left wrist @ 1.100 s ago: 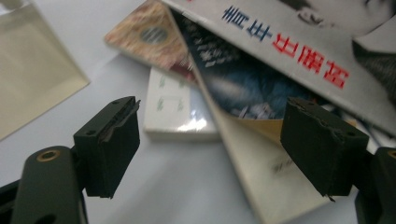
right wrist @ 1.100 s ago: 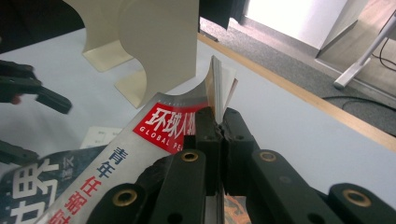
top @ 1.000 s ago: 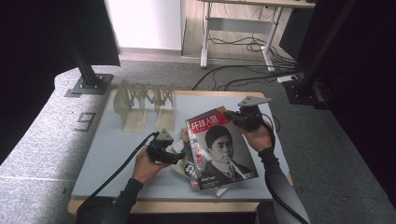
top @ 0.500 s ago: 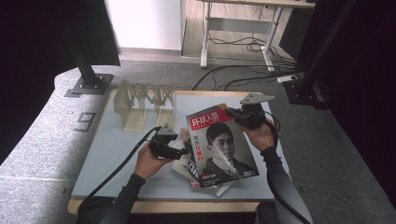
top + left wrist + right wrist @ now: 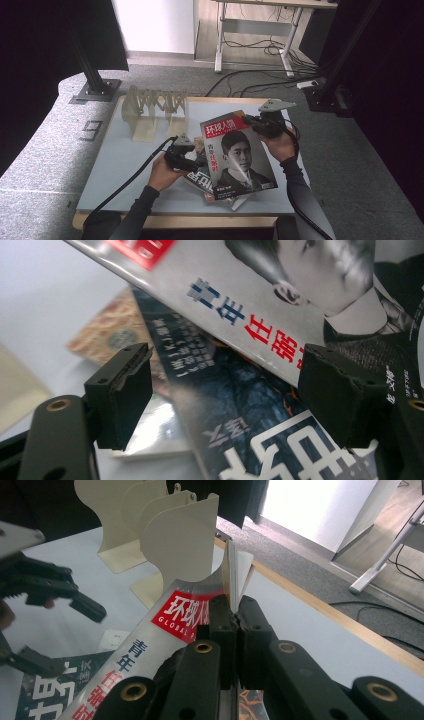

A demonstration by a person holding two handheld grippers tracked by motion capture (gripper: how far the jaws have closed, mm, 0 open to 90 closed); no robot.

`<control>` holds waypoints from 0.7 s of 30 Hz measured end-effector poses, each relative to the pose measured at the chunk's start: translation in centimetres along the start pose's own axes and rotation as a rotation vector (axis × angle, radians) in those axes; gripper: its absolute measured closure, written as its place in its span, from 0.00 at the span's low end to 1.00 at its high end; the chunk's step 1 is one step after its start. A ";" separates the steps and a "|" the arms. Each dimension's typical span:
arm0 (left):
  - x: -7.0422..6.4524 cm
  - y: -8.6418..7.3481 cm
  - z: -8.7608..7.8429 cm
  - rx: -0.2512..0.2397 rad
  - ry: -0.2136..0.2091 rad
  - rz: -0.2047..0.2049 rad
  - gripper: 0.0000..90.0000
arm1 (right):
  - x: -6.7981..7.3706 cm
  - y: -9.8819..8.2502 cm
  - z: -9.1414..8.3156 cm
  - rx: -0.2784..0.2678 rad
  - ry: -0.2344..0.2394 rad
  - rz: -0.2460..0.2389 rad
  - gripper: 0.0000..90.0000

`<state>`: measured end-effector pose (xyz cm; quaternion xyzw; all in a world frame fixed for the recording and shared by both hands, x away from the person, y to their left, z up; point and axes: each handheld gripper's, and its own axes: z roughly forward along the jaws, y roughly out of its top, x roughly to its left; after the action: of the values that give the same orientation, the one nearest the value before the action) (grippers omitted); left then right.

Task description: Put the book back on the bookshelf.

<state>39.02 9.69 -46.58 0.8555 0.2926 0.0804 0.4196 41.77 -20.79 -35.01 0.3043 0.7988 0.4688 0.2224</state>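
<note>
Right gripper (image 5: 232, 612) jaws clamped on glossy portrait-cover magazine (image 5: 237, 152) top edge; left gripper (image 5: 227, 390) jaws apart. Keep grip firm, steer toward cream slotted file rack (image 5: 152, 107).

Grey sleeves (image 5: 300, 185) reach the wrists; each black claw (image 5: 252, 121) trails a black cable (image 5: 125, 185).

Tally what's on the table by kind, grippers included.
Magazines: 3, one lifted, one dark-covered beneath, one at the bottom.
File racks: 1.
Grippers: 2, left open, right shut on the lifted magazine.
Total: 6.
</note>
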 end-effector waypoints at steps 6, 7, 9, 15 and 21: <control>-0.3 -0.2 2.0 0.004 -0.044 -0.016 0.26 | 0.2 0.1 0.1 -0.005 0.006 -0.004 0.95; -0.3 -0.3 2.4 0.007 -0.048 -0.017 0.26 | 0.3 0.1 0.1 -0.006 0.008 -0.005 0.95; -0.3 -0.3 2.8 0.005 -0.064 -0.026 0.26 | 0.4 0.2 0.2 -0.005 0.010 -0.008 0.95; -0.5 -0.3 3.5 -0.001 -0.106 -0.025 0.30 | 0.5 0.1 0.4 -0.007 0.018 -0.012 0.95; -0.5 -0.3 3.8 0.010 -0.151 -0.066 0.41 | 0.6 0.0 0.3 -0.009 0.024 -0.014 0.95</control>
<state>39.99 7.01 -49.14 0.8510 0.2887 0.0003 0.4388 41.56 -20.20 -35.18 0.2920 0.8014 0.4747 0.2174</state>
